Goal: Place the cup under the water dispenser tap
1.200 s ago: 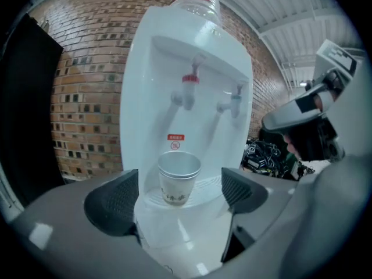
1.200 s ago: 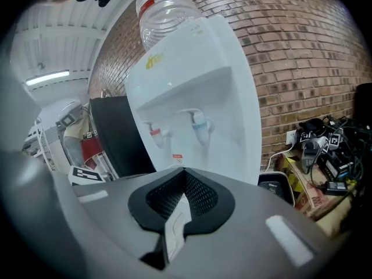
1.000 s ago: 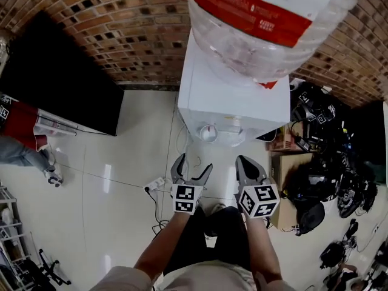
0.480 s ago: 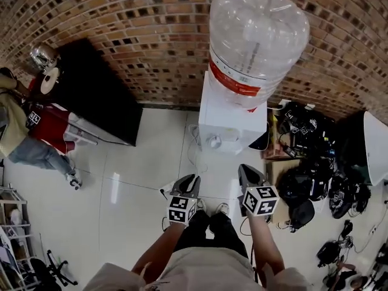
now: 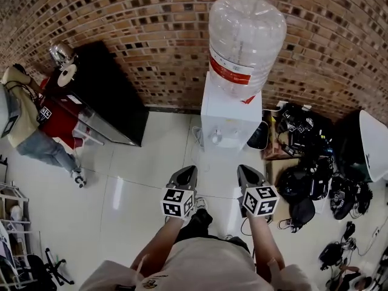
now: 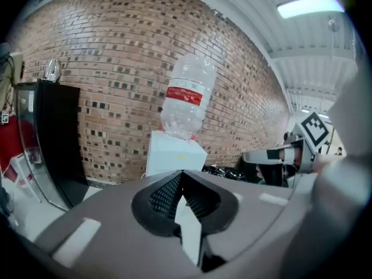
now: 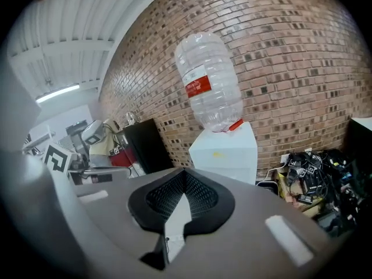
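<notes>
Hovering before water dispenser (image 5: 233,111): left gripper (image 5: 188,172), right gripper (image 5: 245,171), jaws together, empty; cup (image 5: 216,137) ahead under tap.

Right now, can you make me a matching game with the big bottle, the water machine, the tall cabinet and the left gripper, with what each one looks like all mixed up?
Things:
1. big bottle
2. water dispenser
3. tall cabinet
4. left gripper

Looks:
A. black, standing left of the dispenser
B. shut, with nothing between its jaws
C. a white box against the brick wall
D. clear with a red label, turned upside down

Right pairs: 1-D, 2-C, 3-A, 4-B.
</notes>
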Demonstrator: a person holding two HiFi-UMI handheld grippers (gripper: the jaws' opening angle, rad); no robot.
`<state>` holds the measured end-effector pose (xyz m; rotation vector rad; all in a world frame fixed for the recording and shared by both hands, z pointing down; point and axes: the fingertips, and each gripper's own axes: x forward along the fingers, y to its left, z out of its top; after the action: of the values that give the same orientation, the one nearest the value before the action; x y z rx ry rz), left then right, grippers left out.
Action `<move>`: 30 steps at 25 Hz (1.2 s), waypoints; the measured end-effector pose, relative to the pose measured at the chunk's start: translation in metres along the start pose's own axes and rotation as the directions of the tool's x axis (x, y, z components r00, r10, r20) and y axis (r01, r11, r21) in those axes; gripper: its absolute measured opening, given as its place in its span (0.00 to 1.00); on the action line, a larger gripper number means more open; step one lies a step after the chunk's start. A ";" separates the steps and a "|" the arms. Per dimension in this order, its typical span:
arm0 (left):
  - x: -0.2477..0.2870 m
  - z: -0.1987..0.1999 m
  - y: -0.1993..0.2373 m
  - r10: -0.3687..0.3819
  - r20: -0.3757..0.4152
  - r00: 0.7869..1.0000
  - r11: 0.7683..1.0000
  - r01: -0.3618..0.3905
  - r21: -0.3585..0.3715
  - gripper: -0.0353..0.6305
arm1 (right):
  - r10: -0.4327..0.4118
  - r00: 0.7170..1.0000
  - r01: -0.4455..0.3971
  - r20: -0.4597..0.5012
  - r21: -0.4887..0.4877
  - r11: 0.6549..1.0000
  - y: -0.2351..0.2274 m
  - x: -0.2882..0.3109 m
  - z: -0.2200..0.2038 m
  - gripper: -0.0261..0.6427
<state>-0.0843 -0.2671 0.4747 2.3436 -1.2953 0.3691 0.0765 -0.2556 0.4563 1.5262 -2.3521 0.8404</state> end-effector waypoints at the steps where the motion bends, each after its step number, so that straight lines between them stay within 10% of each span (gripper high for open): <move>1: -0.005 0.003 -0.007 0.001 0.012 1.000 1.000 -0.001 0.004 0.07 | 0.007 1.000 -0.007 0.007 0.001 1.000 0.002 -0.010 -0.001 0.04; 16: -0.109 -0.041 -0.126 0.111 0.141 0.984 0.994 -0.109 -0.027 0.07 | 0.123 0.989 -0.117 0.081 -0.073 0.990 0.012 -0.159 -0.060 0.04; 30: -0.187 -0.081 -0.194 0.089 0.090 0.992 0.996 -0.090 0.002 0.07 | 0.127 0.987 -0.127 0.099 -0.005 0.992 0.036 -0.248 -0.111 0.04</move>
<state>-0.0200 0.0008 0.4181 2.3364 -1.4468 0.2989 0.1391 0.0088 0.4187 1.4630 -2.5437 0.8108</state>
